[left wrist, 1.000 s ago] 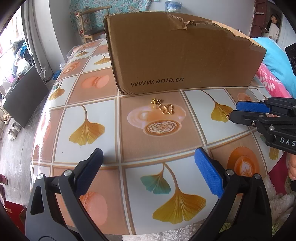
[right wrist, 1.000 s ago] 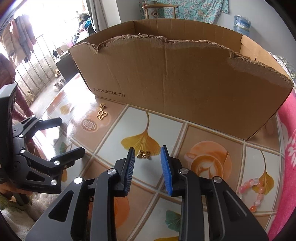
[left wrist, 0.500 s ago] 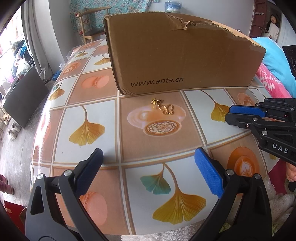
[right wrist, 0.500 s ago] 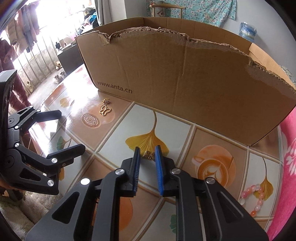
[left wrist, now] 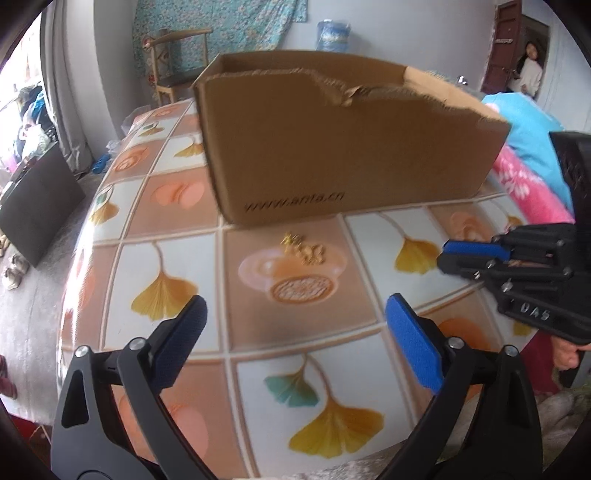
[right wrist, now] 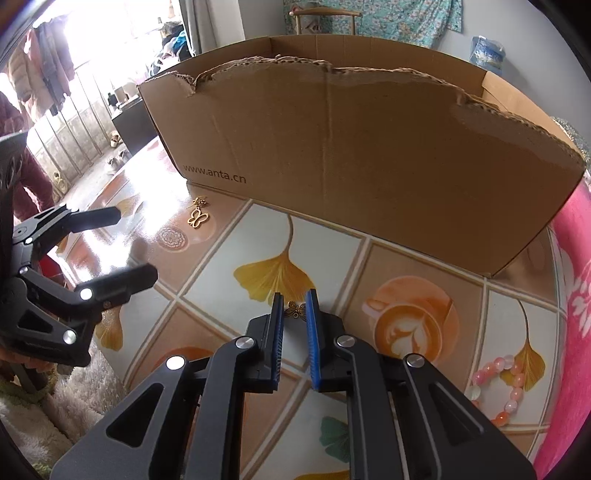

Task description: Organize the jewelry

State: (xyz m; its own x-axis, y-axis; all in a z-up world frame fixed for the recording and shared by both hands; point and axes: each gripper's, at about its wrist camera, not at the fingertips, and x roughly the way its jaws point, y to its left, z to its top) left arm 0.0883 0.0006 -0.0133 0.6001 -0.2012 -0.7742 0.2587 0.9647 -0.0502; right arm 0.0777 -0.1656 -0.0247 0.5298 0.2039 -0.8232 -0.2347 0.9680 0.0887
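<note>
Tabletop (right wrist: 229,254) with a glossy cloth of ginkgo leaves and coffee cups fills both views, a torn-rimmed cardboard box (right wrist: 362,162) printed www.anta.cn standing at its far side. The right gripper (right wrist: 294,308) has just been closing, its blue pads now pinched on a small dark butterfly charm (right wrist: 294,309) on the cloth. The left gripper (left wrist: 295,332) hovers with jaws wide, having narrowed slightly, nothing between them. A gold butterfly pendant (right wrist: 198,217) lies just before the box's printed corner, and a bead bracelet (right wrist: 506,387) of pink and orange rests near the table's right edge beside a pink floral blanket (right wrist: 576,280). Behind the box stand a wooden chair (left wrist: 173,55), a patterned wall hanging (left wrist: 221,29) and a water bottle (left wrist: 333,35). A person (left wrist: 528,74) stands in a far doorway; clothes hang by a bright window (right wrist: 48,74).
</note>
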